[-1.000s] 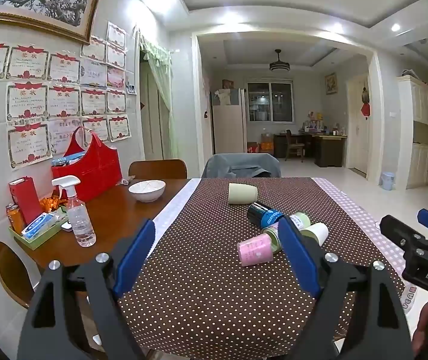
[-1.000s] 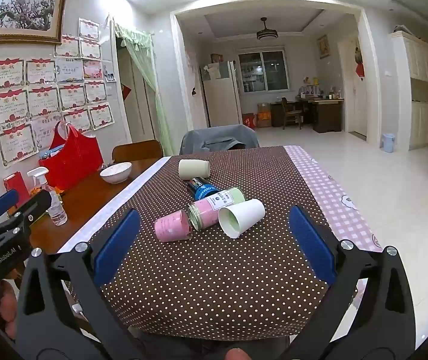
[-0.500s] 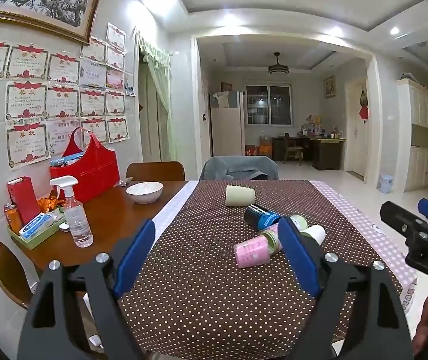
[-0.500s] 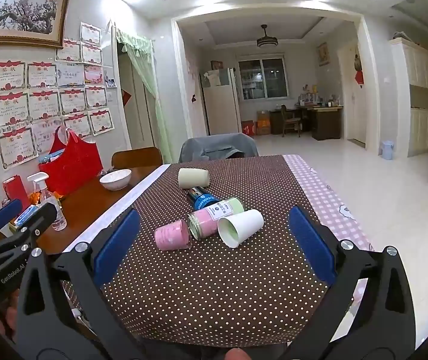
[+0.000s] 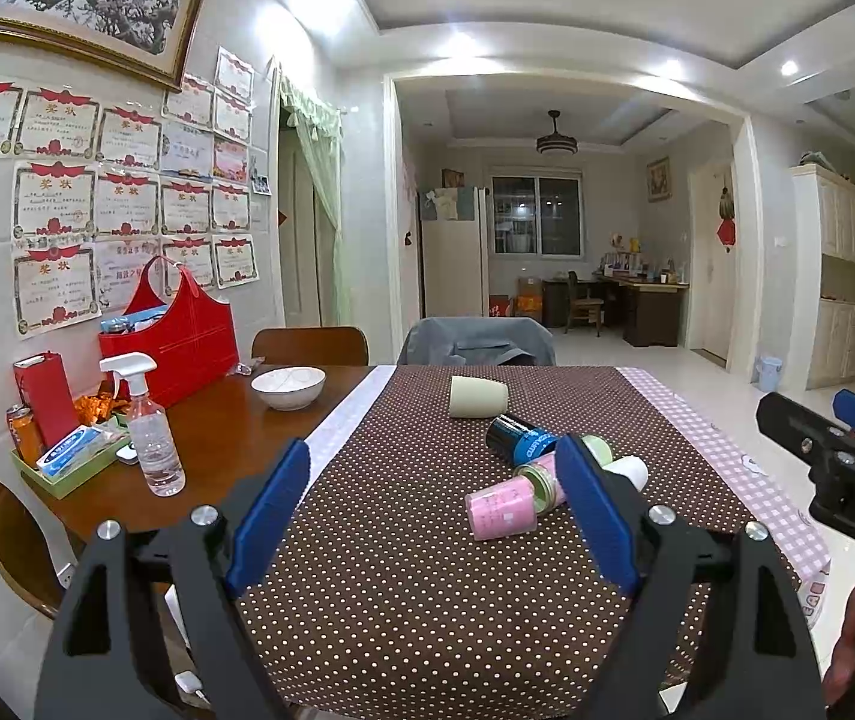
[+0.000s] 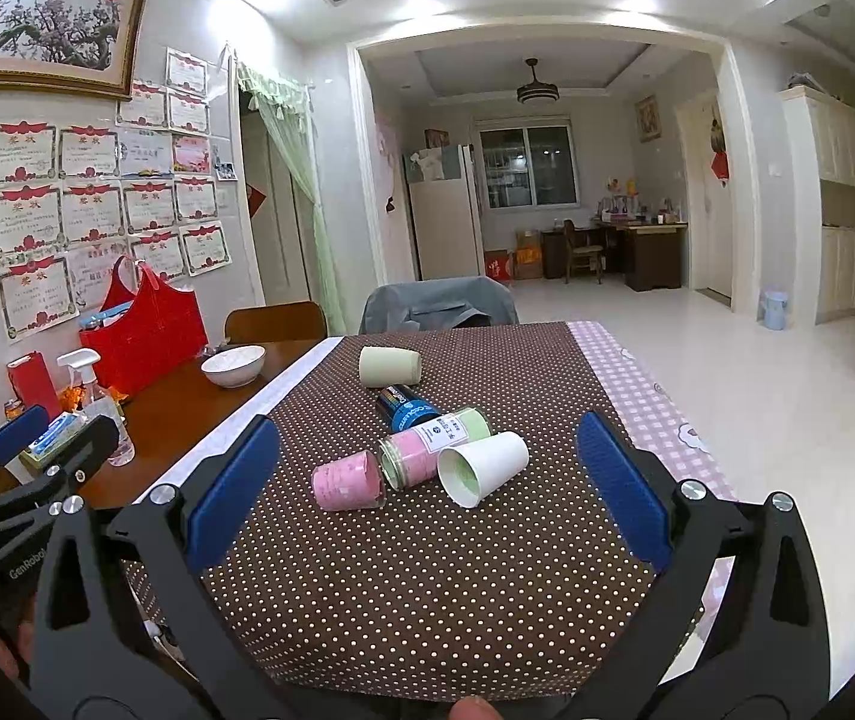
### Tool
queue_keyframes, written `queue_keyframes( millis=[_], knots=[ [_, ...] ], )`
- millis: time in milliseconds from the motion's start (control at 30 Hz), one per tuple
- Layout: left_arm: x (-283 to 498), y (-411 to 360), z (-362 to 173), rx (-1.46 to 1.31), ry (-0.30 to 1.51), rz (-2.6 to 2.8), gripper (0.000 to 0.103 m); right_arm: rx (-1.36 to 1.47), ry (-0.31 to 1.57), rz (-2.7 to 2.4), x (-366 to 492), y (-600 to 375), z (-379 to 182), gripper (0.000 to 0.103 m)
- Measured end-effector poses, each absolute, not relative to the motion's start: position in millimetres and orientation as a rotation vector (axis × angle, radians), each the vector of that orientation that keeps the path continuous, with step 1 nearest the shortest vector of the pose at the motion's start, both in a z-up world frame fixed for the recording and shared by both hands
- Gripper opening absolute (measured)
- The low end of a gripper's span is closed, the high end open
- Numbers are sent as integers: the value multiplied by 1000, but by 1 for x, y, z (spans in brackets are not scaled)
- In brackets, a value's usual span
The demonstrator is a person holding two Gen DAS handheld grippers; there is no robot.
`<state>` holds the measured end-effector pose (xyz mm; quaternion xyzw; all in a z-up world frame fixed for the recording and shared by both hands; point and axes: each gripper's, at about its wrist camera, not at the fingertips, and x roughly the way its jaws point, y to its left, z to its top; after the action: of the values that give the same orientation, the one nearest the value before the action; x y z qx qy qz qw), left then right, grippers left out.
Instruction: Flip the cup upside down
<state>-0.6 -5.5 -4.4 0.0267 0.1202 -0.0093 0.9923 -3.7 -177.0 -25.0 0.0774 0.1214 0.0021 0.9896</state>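
Observation:
Several cups lie on their sides on the brown dotted tablecloth (image 6: 427, 600). They are a white paper cup (image 6: 484, 468), a pink cup (image 6: 346, 480), a pink-and-green cup (image 6: 433, 447), a blue-and-black cup (image 6: 406, 408) and a cream cup (image 6: 390, 366) farther back. The left wrist view shows the same pink cup (image 5: 499, 515), cream cup (image 5: 478, 397) and blue-and-black cup (image 5: 520, 443). There the white cup (image 5: 628, 471) is half hidden behind a finger. My left gripper (image 5: 430, 456) and right gripper (image 6: 427, 426) both hover open short of the cups, holding nothing.
On the bare wood at the left stand a white bowl (image 5: 288, 387), a spray bottle (image 5: 148, 426), a red bag (image 5: 172, 330) and a green tray (image 5: 67, 462). Chairs stand at the far end and left side. The table's right edge (image 6: 655, 414) drops to open floor.
The cups sit slightly lower in both views, so both grippers have tilted or risen a little. No cup has moved and both grippers stay open.

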Motion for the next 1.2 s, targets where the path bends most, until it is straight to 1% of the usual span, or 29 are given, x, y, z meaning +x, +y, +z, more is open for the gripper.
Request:
queue_keyframes(
  millis=[1200],
  knots=[
    [-4,4,1,34,227,-12,83,144,228,9,-4,-173,-16,97]
  ],
)
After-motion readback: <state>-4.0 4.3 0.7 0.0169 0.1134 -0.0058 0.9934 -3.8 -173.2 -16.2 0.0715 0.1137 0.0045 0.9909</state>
